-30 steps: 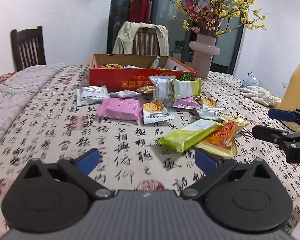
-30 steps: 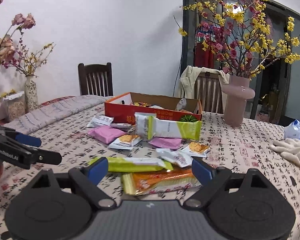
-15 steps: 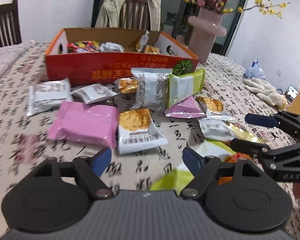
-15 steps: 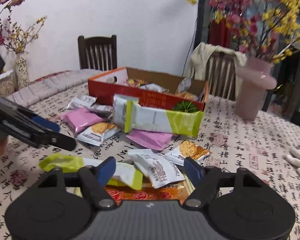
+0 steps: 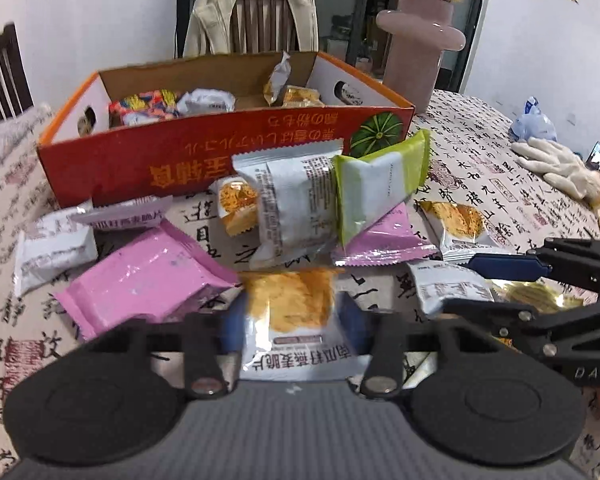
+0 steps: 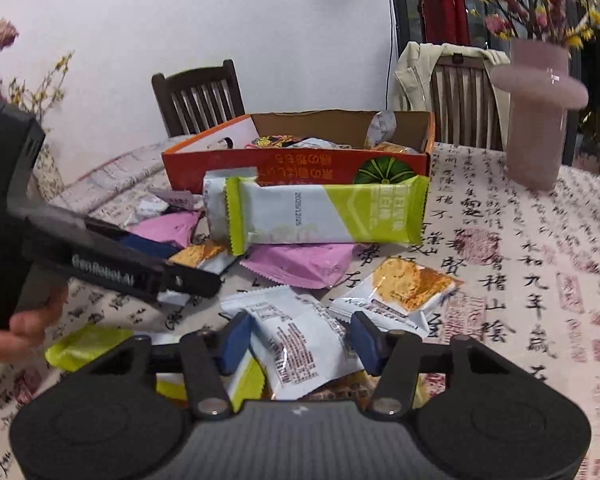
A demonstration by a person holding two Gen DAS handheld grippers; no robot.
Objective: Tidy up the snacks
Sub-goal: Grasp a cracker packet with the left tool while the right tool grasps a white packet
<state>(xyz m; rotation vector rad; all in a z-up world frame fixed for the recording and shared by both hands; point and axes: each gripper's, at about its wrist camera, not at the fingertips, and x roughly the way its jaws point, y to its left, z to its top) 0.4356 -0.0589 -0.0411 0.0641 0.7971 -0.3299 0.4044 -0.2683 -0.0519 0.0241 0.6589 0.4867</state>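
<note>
Left gripper (image 5: 294, 330): your jaws have just been closing and now bracket the orange-and-white cracker packet (image 5: 294, 320). The blue pads sit hard against its two side edges; it reads as pinched, though blur hides how firmly. The packet lies directly ahead of you, at your near edge of the pile, its long axis running near-to-far along your fingers, so the jaws cross its short width.

Right gripper (image 6: 298, 338): jaws have also just been closing, half-narrowed around a white printed packet (image 6: 300, 336). The left pad looks to meet the packet's edge; a sliver of gap may remain at the right pad. Cannot tell whether the grip is made. That packet's long axis slants from near right to far left, skewed to your fingers.

The orange box (image 5: 228, 152) stands at the far side of the pile, straight beyond both grippers, open top, some snacks already in it. A grey-white packet (image 5: 296, 204) and a lime-green bar (image 6: 328, 214) lean against its near wall, between you and the opening.

Judgement: the step is lift and carry far. Your left hand is likely a shade nearer the box; both loads must clear the leaning packets and the near wall before release.
</note>
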